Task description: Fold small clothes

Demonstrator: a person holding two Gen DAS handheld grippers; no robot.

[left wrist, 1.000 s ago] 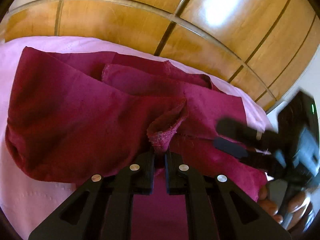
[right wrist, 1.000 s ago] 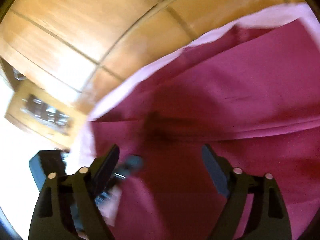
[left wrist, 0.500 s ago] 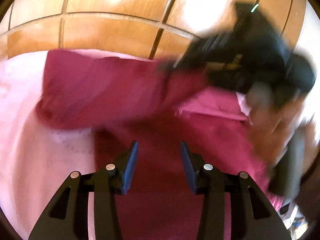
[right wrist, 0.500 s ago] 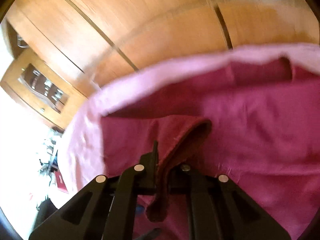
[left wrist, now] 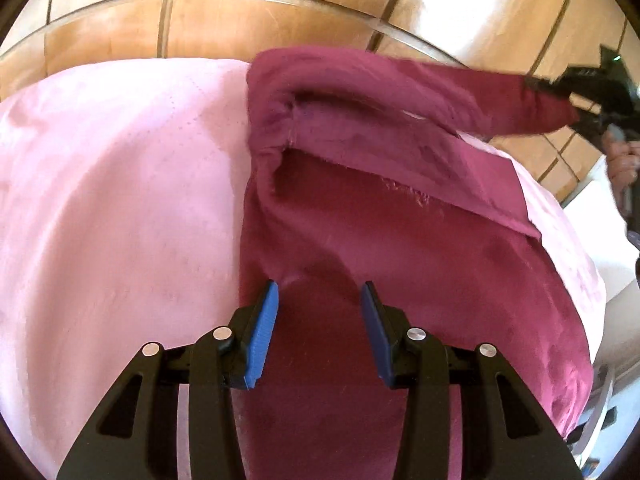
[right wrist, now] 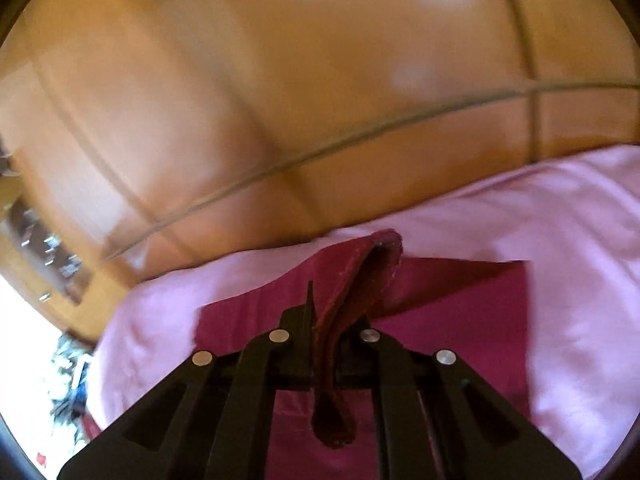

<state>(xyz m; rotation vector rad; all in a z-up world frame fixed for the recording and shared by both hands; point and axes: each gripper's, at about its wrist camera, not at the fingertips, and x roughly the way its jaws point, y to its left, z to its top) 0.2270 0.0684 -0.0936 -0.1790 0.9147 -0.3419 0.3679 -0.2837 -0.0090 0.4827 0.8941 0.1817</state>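
No container is seen in either view. A maroon garment (left wrist: 360, 240) is spread on a pink sheet (left wrist: 120, 200), which covers what looks like a bed. In the left wrist view one part of the garment is lifted off the sheet and drawn out to the upper right, where it is held by the right tool (left wrist: 576, 112), seen blurred beside a hand (left wrist: 618, 156). In the right wrist view the right tool (right wrist: 336, 320) is seen clamped on a folded maroon edge, a loop of which hangs down behind the fingers; the jaws are fully closed on the cloth. The rest of the garment (right wrist: 460, 320) is seen lying flat below it on the sheet (right wrist: 560, 240).

The left tool (left wrist: 320, 304) is held above the near part of the garment with its jaws partly apart; nothing is pressed between its blue pads (left wrist: 264, 332), though cloth lies beneath the gap. Whether the fingertips touch the cloth cannot be told.

Behind the bed a wall of glossy wooden panels (left wrist: 280, 12) is seen close to the far edge of the sheet. A wide stretch of bare sheet lies to the left of the garment; on the right only a narrow strip of sheet is left before the edge. A frayed hem (left wrist: 404, 192) is seen along the lifted layer.
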